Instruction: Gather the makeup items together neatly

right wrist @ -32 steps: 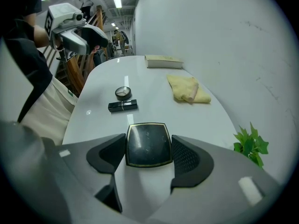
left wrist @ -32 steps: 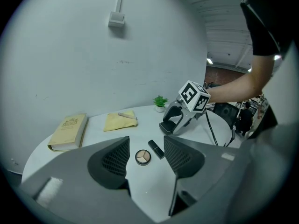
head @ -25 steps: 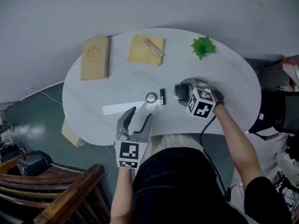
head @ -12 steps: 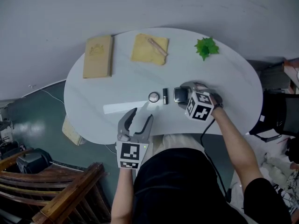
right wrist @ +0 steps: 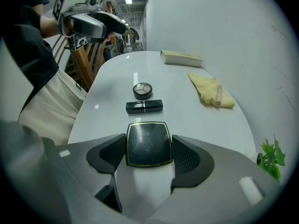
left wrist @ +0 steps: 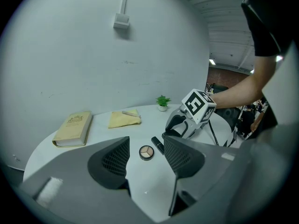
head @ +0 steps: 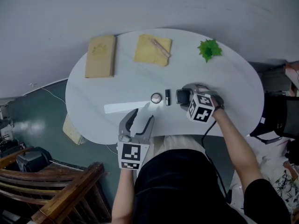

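The compact (right wrist: 148, 141) is clamped between the jaws of the right gripper (right wrist: 149, 148), flat on the table (head: 224, 78). The lipstick (right wrist: 144, 106) and round palette (right wrist: 142, 89) are lined up just beyond it. The left gripper (head: 141, 116) is spread wide and empty at the near table edge. The print on the book (head: 100, 56) is too small to be read.

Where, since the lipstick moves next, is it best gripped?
Probably across the middle of the lipstick tube, jaws on its long sides, coming from above: it lies flat, with the round eyeshadow compact and square compact close on either side.
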Demonstrator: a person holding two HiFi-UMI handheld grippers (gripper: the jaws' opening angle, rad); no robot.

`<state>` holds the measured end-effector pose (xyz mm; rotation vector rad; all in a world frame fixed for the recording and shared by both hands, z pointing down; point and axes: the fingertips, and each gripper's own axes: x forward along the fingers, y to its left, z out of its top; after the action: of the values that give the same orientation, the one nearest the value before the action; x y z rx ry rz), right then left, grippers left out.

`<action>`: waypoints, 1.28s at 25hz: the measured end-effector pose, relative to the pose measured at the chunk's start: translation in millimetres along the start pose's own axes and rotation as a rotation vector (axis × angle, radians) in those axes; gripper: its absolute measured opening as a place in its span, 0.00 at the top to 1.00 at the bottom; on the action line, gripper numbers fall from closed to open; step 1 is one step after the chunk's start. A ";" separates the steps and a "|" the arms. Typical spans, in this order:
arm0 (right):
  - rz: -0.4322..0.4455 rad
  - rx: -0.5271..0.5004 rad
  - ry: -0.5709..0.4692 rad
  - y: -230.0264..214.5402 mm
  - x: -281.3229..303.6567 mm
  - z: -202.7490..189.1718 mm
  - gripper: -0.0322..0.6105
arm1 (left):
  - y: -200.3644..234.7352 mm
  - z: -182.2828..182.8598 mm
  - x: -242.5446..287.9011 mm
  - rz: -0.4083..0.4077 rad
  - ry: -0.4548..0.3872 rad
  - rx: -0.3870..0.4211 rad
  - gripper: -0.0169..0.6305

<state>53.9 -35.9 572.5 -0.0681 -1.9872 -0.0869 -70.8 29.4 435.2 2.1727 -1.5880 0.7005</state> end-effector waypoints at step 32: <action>-0.120 0.408 -0.355 -5.3 -73.9 30.8 0.45 | -2.7 27.7 31.4 -0.087 -0.039 0.024 0.62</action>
<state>55.4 -38.9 492.3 0.3197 -2.3239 0.2716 -55.5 -9.5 431.0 2.2703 -1.5011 0.6576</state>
